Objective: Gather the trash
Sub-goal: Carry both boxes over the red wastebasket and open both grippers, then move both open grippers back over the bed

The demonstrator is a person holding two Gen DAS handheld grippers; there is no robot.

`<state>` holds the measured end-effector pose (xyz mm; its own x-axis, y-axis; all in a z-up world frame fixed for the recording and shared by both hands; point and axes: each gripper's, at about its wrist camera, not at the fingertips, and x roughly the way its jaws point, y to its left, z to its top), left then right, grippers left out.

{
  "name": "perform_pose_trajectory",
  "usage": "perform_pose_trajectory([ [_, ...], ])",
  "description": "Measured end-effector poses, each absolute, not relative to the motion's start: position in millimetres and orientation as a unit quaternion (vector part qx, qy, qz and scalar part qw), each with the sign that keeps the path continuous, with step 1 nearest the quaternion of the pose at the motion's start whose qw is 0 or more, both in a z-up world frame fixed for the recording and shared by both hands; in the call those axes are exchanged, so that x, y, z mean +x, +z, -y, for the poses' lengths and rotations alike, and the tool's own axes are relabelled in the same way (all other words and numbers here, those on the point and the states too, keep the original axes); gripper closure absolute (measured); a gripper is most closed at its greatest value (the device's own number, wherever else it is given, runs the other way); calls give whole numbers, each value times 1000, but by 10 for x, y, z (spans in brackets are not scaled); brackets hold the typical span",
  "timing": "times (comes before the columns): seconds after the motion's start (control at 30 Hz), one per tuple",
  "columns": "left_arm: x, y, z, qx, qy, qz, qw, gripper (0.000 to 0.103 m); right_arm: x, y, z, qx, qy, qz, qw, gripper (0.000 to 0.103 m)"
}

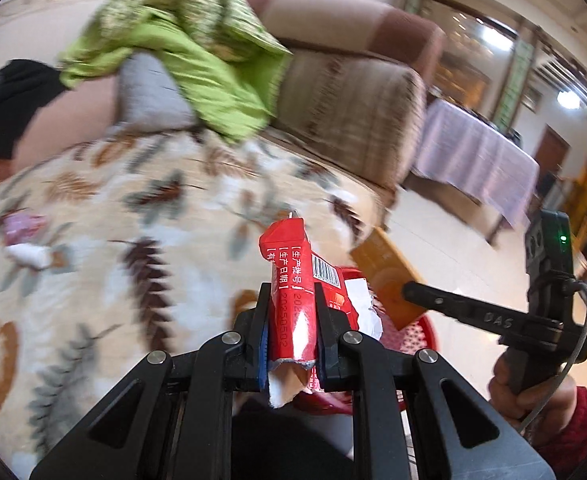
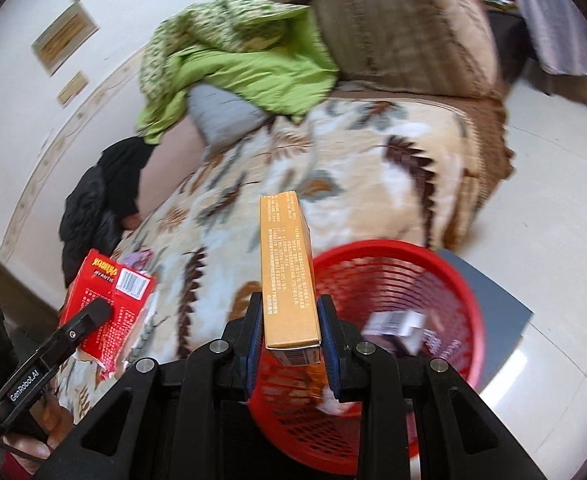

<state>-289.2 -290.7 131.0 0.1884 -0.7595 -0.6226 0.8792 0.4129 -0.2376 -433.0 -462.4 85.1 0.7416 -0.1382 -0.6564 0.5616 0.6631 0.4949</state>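
Black linkage arms are filling the near edge of both wrist views. Between them, the left gripper is pinching a torn red snack wrapper, its jaws pressed against the crumpled pack, which is standing upright with white torn paper showing at its lower end. To the right, the right gripper is clamping a tall orange box on its narrow sides, holding it upright. Seen from the left wrist, that box is hanging just beyond the far right edge of the sofa seat. A red mesh basket is sitting on the pale floor beside the sofa, below and to the right of the orange box, and a small purple-and-white packet is lying inside it. A leaf-patterned blanket is covering the seat, with a green quilt bunched at the far end and a black garment lying at the far left.
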Motion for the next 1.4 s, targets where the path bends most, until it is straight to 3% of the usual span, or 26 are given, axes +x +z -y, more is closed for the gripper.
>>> perform_pose_trajectory([
  [0.1,-3049,1204,3170,109,-564,-357,737,86,-4412,737,4722,365,-222,-309,850,72],
  [0.13,-3075,1170,3225,114,-570,-363,728,79,-4433,709,4746,366,-230,-312,846,70],
  [0.17,-3108,1125,3289,125,-572,-372,721,63,-4460,682,4779,369,-240,-315,841,66],
  [0.2,-3124,1106,3304,131,-567,-375,721,54,-4489,663,4809,371,-245,-315,838,57],
  [0.23,-3131,1095,3300,134,-563,-375,724,46,-4522,660,4837,372,-254,-312,836,54],
  [0.63,-2571,1280,2535,92,-489,-358,790,43,-3883,854,4470,327,-160,-313,877,54],
  [1.1,-1266,1012,904,-1,-271,-385,882,43,-2240,960,3370,207,11,-383,900,54],
  [1.4,-657,643,80,-74,-182,-416,888,43,-892,809,2779,127,85,-417,896,54],
])
